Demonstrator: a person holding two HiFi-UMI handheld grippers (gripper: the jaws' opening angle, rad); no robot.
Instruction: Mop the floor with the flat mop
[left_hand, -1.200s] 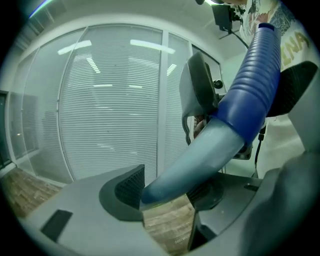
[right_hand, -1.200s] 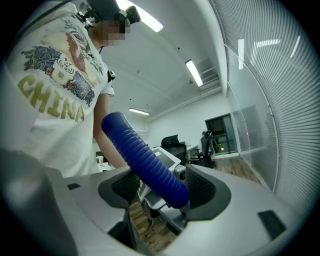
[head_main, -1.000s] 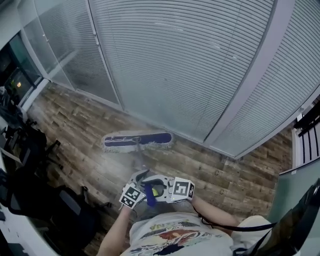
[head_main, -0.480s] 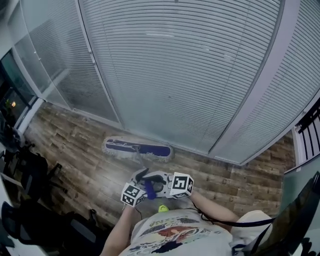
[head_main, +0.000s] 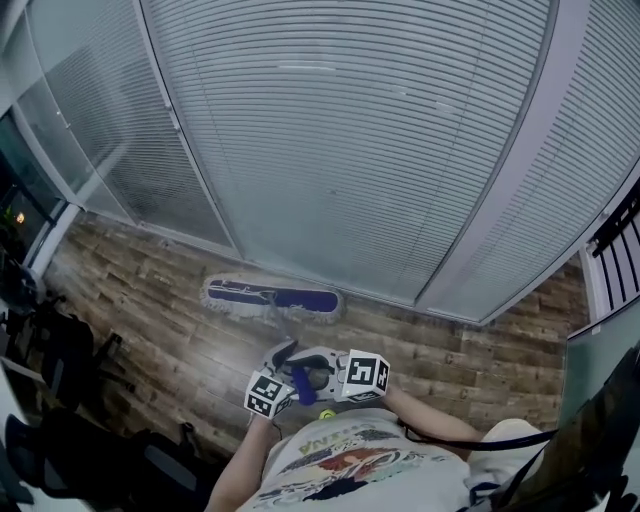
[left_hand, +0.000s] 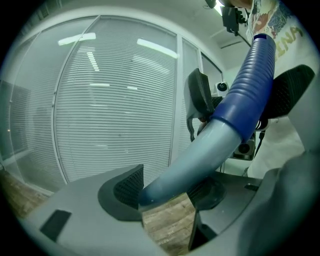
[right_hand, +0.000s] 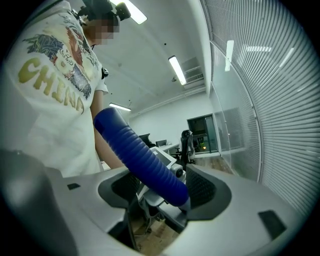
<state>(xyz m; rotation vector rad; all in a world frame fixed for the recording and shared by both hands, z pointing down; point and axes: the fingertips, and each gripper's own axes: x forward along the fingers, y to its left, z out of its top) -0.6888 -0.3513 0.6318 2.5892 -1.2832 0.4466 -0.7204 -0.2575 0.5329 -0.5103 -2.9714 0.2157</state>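
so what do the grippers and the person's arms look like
The left gripper and right gripper are grey plastic with black textured pads. Each carries a white cube of black square markers. The person wears a white short-sleeved printed T-shirt.

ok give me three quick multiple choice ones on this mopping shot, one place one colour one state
1. Where is the mop head?
A. on a desk
B. on the wood floor, at the foot of the glass wall
C. lifted in the air

2. What colour is the ribbed grip on the mop handle?
A. red
B. blue
C. yellow

3. What state is the left tool in?
A. open and empty
B. shut on a cloth
C. shut on the mop handle

Answers:
1 B: the head view shows it flat on the boards beside the wall.
2 B: it shows blue in both gripper views.
3 C: its pads press the grey shaft from both sides.
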